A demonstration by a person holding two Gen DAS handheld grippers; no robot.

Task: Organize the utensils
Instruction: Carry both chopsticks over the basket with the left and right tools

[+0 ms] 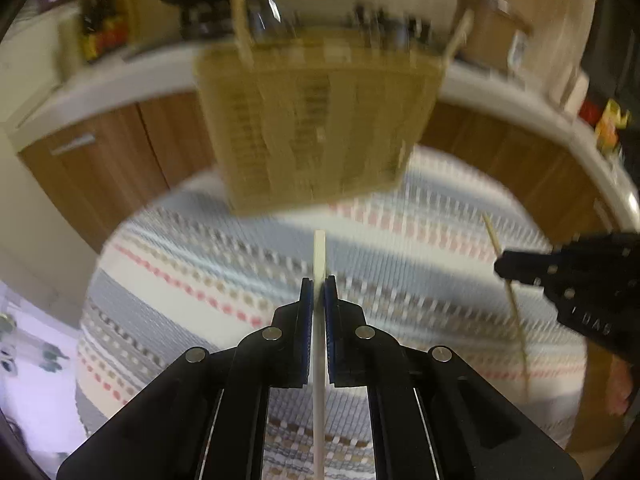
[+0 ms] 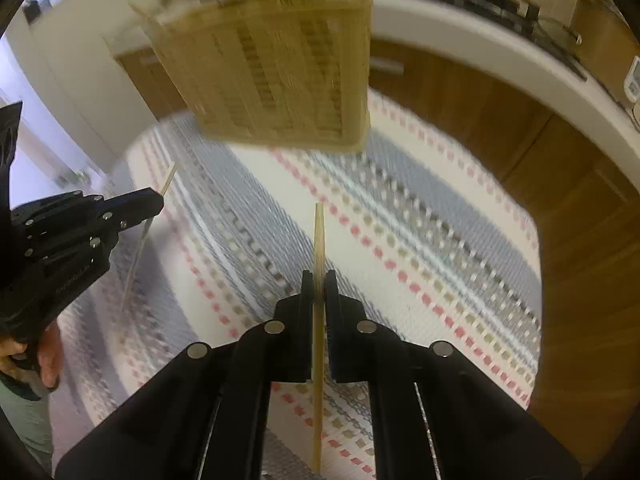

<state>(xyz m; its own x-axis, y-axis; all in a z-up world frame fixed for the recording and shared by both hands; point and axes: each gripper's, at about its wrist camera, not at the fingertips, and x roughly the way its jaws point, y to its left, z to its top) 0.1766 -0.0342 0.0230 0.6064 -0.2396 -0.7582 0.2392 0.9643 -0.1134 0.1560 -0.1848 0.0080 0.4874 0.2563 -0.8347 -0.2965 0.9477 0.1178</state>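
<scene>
My left gripper [image 1: 319, 280] is shut on a pale flat utensil handle [image 1: 319, 252] that sticks up past the fingertips. My right gripper [image 2: 319, 276] is shut on a thin wooden stick-like utensil [image 2: 319, 232]. Each gripper shows in the other's view: the right gripper [image 1: 500, 268] with its stick [image 1: 494, 236] at the right of the left wrist view, the left gripper [image 2: 158, 200] at the left of the right wrist view. A slatted bamboo utensil holder [image 1: 316, 120] stands ahead on the table; it also shows in the right wrist view [image 2: 276, 64]. Both views are motion-blurred.
A woven striped cloth [image 1: 224, 248] in grey, white and red covers the table; it shows too in the right wrist view [image 2: 420, 240]. Wooden cabinets [image 1: 120, 152] and a white counter [image 1: 104, 80] with jars and kitchenware curve behind the holder.
</scene>
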